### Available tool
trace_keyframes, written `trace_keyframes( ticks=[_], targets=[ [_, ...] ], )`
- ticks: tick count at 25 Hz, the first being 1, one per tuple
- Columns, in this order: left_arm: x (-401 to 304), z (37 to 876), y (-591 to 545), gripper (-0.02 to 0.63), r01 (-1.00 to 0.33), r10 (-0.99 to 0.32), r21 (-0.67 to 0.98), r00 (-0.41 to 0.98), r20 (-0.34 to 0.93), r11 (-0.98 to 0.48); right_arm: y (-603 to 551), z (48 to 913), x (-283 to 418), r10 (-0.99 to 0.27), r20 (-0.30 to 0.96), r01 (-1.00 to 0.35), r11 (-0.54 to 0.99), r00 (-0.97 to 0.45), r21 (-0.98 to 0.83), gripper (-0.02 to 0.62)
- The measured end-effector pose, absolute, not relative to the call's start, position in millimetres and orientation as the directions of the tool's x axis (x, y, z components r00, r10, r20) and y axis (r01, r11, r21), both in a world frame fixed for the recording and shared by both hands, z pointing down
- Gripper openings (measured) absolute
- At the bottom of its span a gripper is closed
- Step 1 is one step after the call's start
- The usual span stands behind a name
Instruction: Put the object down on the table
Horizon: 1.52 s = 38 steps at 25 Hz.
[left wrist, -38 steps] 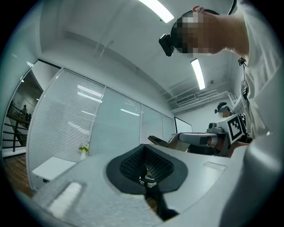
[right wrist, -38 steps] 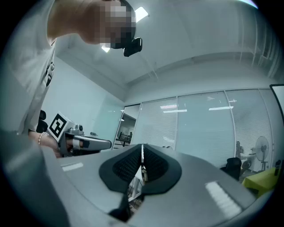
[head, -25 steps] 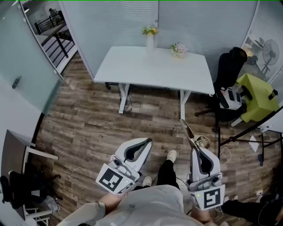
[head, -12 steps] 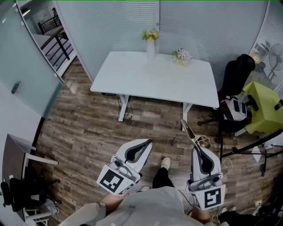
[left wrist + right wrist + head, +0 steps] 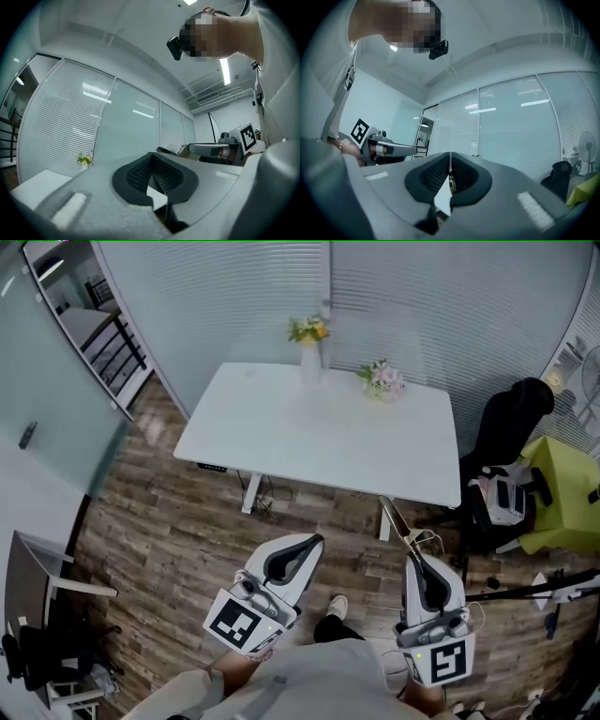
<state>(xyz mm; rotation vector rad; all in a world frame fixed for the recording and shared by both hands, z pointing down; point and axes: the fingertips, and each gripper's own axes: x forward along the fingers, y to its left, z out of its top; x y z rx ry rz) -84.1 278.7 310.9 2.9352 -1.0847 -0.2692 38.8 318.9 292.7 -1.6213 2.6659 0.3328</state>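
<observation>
**Carrying a slim utensil toward the white table**

Ahead of both grippers, facing a white rectangular table (image 5: 319, 432) across a strip of brown wood-plank floor (image 5: 178, 521). Standing back from it, apparently not yet within reach of the top.

Clamping a slim tan flat-bladed utensil (image 5: 395, 517) in the right gripper (image 5: 412, 559), and pinching it edge-on between the dark ribbed pads, with the thin blade showing as a narrow line in the right gripper view (image 5: 450, 180). Not managing to tell from these views exactly what kind of utensil.

Pointing that utensil forward and slightly left, with its long axis running straight out from the jaw tips toward the table's near right corner. Hovering in the air, touching nothing but the pads.

Keeping the left gripper (image 5: 314, 542) clenched on nothing, tips meeting, level with the right one and just as far from the table.

Noting only 2 things on the top: a pale vase of yellow flowers (image 5: 309, 334) and a small pinkish posy (image 5: 382, 378), both along the far edge, well apart from the bare near half. Passing a black office chair (image 5: 511, 423) off to the right.

Probably calling next for a step forward and a reach with the right gripper, laying the blade flat on the near right part of the top before letting go.
</observation>
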Motion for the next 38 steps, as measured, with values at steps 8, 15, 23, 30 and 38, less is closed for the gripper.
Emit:
trace_keyframes(
  ticks=[8, 15, 23, 30, 38],
  targets=[
    [-24.6, 313.2, 205.5, 0.002, -0.645, -0.645, 0.052, 0.749, -0.151, -0.762, 248.1, 299.6, 96.1, -0.875, -0.109, -0.877, 0.454, -0.472, 0.159, 0.012],
    [-4.8, 317.8, 181.3, 0.002, -0.654, -0.654, 0.049, 0.745, -0.135, -0.755, 220.1, 299.5, 115.1, -0.867, -0.114, -0.870, 0.467, -0.486, 0.161, 0.012],
    [0.7, 321.3, 153.7, 0.002, -0.654, -0.654, 0.051, 0.744, -0.136, -0.755, 194.1, 298.5, 121.2, -0.864, -0.126, -0.870, 0.466, -0.487, 0.164, 0.012],
    [9.5, 323.9, 102.4, 0.002, -0.637, -0.638, 0.053, 0.757, -0.143, -0.769, 145.3, 300.2, 124.1, -0.866, -0.126, -0.871, 0.461, -0.484, 0.172, 0.012],
    [0.4, 324.4, 21.9, 0.002, -0.631, -0.632, 0.057, 0.762, -0.145, -0.774, 66.9, 298.0, 116.7, -0.873, -0.130, -0.878, 0.446, -0.470, 0.174, 0.012]
  ],
)
